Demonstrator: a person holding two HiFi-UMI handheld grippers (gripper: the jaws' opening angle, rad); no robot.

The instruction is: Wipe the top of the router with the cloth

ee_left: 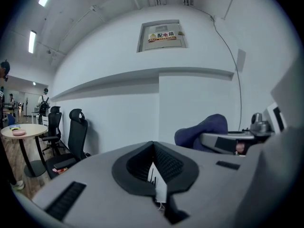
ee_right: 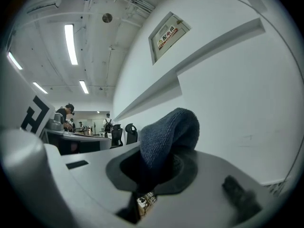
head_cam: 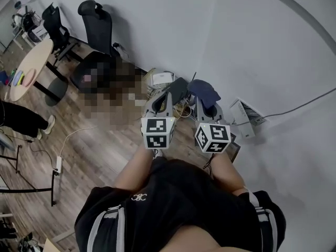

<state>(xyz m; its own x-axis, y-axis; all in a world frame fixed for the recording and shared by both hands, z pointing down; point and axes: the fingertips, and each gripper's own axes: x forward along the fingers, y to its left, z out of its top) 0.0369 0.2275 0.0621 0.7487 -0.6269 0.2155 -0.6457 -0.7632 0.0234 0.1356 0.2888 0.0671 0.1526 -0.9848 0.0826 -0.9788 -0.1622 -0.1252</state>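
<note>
1. Right gripper [ee_right: 153,171]: the jaws are clamped on the dark blue cloth [ee_right: 167,129], which bunches up past the tips toward 12 o'clock.
2. Left gripper [ee_left: 155,169]: the jaws are drawn to a narrow slit with nothing held. It rides just beside the right one, at its 9 o'clock.
3. Router [head_cam: 161,78]: I take it to be the white box on the floor [head_cam: 94,140] by the wall [head_cam: 236,46], among cables [head_cam: 181,109]. It lies at 12 o'clock of my left gripper, and the cloth is not yet on it.
4. Risk: only a fold looks pinched, so a hard drag could pull the cloth free.
5. Risk: the light box may slide or tug its cables under the wipe. My idle left gripper could steady it.
</note>
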